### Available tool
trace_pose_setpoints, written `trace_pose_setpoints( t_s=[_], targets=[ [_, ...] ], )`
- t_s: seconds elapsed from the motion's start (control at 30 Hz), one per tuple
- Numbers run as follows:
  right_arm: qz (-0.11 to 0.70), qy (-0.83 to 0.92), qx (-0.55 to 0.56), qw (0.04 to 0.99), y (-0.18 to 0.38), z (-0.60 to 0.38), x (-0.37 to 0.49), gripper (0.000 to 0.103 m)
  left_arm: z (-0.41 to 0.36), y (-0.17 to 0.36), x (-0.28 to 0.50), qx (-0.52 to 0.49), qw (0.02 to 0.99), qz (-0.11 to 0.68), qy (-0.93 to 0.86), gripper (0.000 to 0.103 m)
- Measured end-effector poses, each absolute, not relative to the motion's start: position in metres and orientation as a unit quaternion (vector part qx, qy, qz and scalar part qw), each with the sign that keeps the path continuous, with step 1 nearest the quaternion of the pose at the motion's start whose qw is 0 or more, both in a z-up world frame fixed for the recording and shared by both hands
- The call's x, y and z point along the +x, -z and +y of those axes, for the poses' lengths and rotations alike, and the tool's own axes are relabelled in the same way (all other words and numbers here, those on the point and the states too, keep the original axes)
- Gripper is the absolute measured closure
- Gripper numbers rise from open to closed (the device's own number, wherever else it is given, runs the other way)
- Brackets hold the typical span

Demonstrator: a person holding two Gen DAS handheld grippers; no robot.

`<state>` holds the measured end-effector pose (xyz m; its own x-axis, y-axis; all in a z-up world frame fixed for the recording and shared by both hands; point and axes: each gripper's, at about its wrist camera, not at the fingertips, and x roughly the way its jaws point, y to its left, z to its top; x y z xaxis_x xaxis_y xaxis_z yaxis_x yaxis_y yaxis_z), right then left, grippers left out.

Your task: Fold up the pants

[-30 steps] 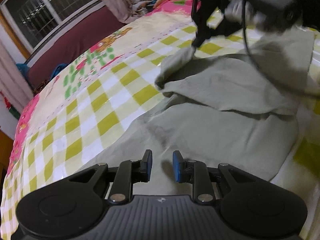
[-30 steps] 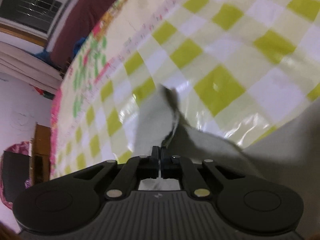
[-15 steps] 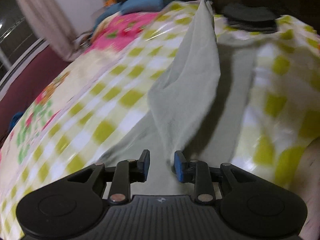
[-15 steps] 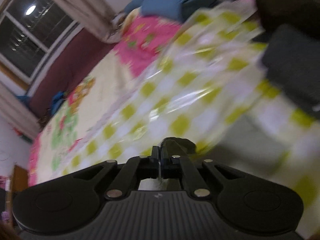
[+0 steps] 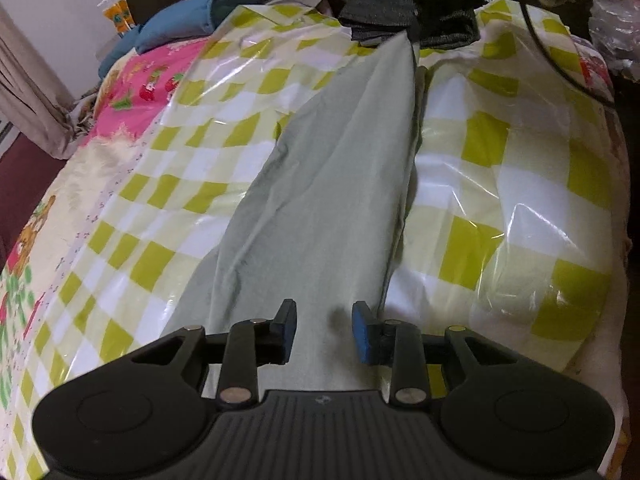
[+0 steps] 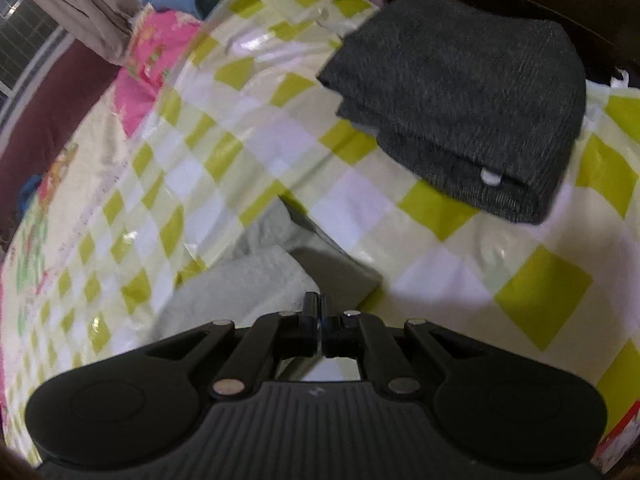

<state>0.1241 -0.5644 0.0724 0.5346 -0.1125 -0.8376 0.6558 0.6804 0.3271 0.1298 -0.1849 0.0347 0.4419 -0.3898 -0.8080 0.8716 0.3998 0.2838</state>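
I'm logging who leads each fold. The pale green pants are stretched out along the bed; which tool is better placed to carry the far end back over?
Right. The right tool is shut on the far end of the pants, near the folded dark garment. The left tool is open over the near end, holding nothing.

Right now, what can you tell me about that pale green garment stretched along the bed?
The pale green pants look like thin, soft, creased cloth. They lie in a long strip on the glossy checked cover, the far end lifted and pinched in the shut right gripper, near a folded dark grey garment. The near end passes beneath the open left gripper, which grips nothing.
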Motion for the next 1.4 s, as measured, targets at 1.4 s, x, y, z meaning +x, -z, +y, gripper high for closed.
trace_pose_setpoints(
  t_s=[1.4],
  targets=[
    [0.517,0.110,0.127,0.839,-0.014,-0.564,0.216,0.070,-0.210,-0.023,0.148,0.375,0.775,0.359,0.360,0.052]
  ],
)
